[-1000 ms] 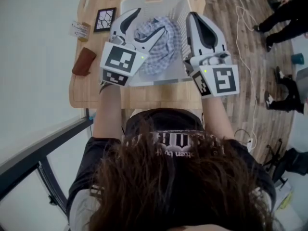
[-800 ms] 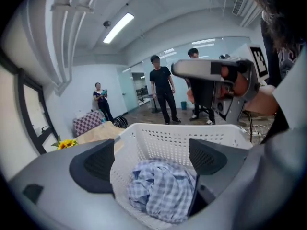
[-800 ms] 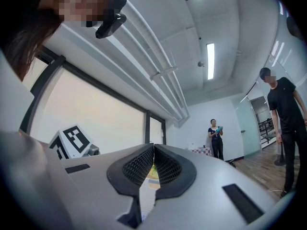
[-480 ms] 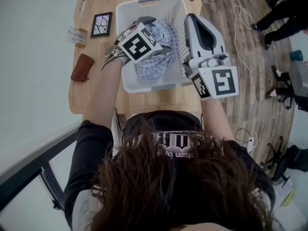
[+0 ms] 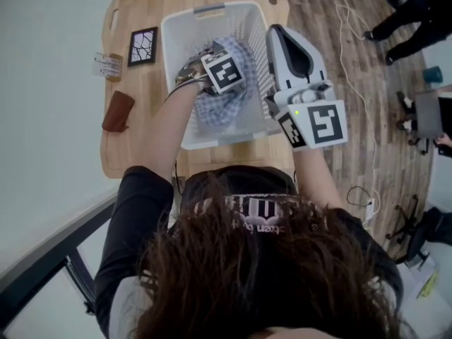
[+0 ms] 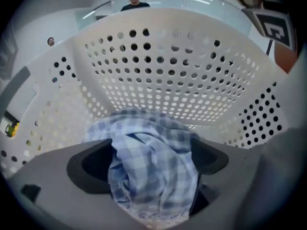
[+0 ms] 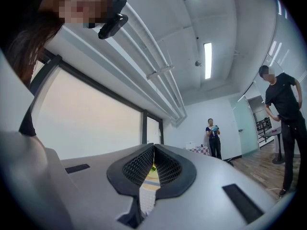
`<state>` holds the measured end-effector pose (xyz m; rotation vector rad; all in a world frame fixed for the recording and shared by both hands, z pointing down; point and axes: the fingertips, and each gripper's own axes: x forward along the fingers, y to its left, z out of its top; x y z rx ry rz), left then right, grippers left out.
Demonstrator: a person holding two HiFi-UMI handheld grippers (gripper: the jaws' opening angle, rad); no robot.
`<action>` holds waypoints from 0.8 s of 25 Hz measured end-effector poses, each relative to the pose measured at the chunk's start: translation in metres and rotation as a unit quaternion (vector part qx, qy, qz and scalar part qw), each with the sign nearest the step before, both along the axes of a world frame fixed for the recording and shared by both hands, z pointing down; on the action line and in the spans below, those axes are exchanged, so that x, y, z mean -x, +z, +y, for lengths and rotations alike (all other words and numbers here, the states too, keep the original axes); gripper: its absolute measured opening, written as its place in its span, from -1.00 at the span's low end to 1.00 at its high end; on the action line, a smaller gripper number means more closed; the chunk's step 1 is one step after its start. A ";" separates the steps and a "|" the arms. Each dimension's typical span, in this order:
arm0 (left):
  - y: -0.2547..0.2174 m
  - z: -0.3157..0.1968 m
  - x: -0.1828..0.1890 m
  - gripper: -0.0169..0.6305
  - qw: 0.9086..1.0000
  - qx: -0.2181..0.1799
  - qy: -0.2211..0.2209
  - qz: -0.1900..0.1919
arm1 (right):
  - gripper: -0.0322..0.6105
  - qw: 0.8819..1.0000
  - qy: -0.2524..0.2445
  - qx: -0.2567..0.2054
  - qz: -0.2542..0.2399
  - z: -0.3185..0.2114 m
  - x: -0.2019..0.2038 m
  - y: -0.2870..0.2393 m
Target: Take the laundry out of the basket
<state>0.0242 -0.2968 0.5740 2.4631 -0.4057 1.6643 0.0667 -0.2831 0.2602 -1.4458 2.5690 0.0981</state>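
Blue-and-white checked cloth (image 6: pixel 144 128) fills the lower middle of your left gripper view, bunched right between the two dark pads of your left gripper (image 6: pixel 152 159). Its jaws stand spread wide on either side of the bundle and flank it without visibly pinching it, so I judge the grasp is not yet made. Just past the cloth, the perforated white wall of the basket (image 6: pixel 168 66) curves across the upper half of that view, which puts the gripper deep inside and the laundry down at the bottom. Your right gripper (image 7: pixel 153 152) has its ribbed jaws clenched together on nothing; its own view looks up at the ceiling lights and away from the work. In the head view it hangs at centre right, just beside the basket's right wall. In that view the basket sits on the wooden table (image 5: pixel 141 147) in the upper middle. The bare wood to its left carries only a brown object (image 5: pixel 118 111), a small packet (image 5: pixel 107 65) and a dark framed tile (image 5: pixel 143 46), with no garment laid out anywhere. So, by my reading, you are at the very start: nothing is out yet. You have to close on the checked cloth, lift it over the rim and set it on the table. Whether more laundry lies beneath it, I cannot tell.
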 end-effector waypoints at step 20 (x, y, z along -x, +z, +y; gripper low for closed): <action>0.064 0.013 0.007 0.22 0.996 0.061 -0.012 -0.059 | -0.81 1.000 0.004 0.007 -0.003 -0.022 -0.001 0.007</action>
